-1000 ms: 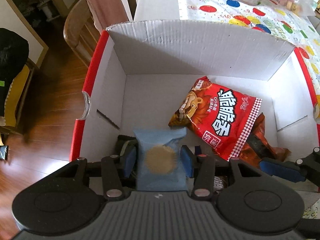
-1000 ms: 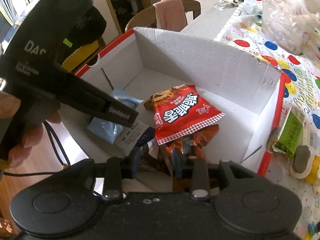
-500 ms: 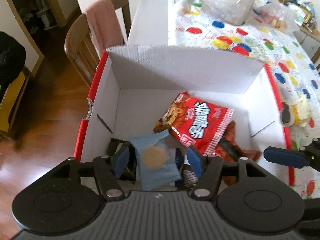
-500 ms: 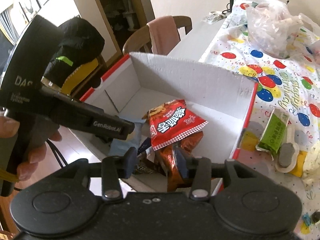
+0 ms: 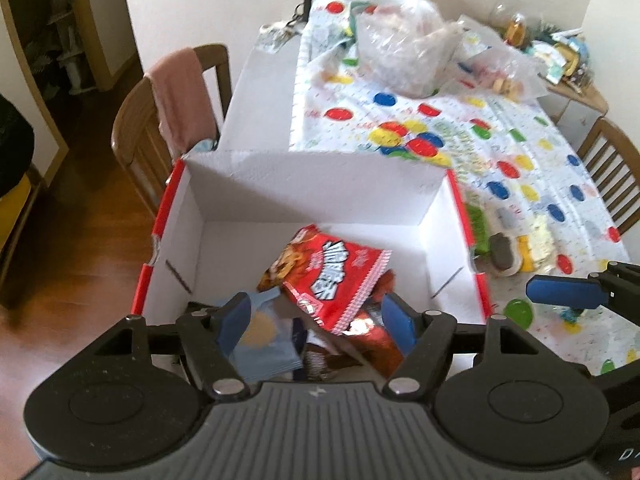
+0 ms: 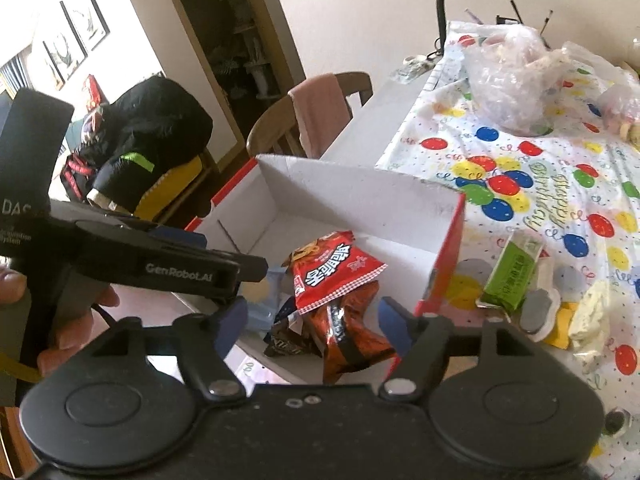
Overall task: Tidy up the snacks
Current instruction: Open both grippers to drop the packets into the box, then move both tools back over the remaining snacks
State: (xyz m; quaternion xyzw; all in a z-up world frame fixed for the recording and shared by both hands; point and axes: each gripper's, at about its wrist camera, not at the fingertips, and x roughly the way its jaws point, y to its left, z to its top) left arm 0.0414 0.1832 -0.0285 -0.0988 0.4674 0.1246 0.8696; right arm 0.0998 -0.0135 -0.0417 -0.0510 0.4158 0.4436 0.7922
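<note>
- My left gripper [image 5: 316, 318] hangs over the near end of the box [image 5: 312, 188]; its jaws are opening and the blue pads press on nothing.
- Below them, at about 7 o'clock in the box, lies the blue packet [image 5: 266, 344], flat on the floor and free of the left pad beside it.
- My right gripper [image 6: 308, 320] is opening too, jaws spread wide, with nothing clamped; an orange-brown packet [image 6: 352, 336] lies in the box under the gap.
- At 9 o'clock in the right wrist view I see a hand [image 6: 76, 320] gripping the left tool's handle.
- At the box's centre the red bag [image 5: 332, 276] rests tilted on top of the orange-brown packet and a dark wrapper [image 6: 286, 344].
- The box sits at the near left edge of the table, red outside and white inside, its far flap standing up.
- Outside the box at 3 o'clock, on the dotted cloth [image 5: 440, 120], lie a green packet [image 6: 512, 272] and some loose sweets [image 5: 520, 248].
- Farther off at 12 o'clock, clear plastic bags [image 5: 404, 44] sit on the cloth.
- At 10 o'clock a wooden chair [image 5: 136, 136] carries a pink towel [image 5: 180, 92].
</note>
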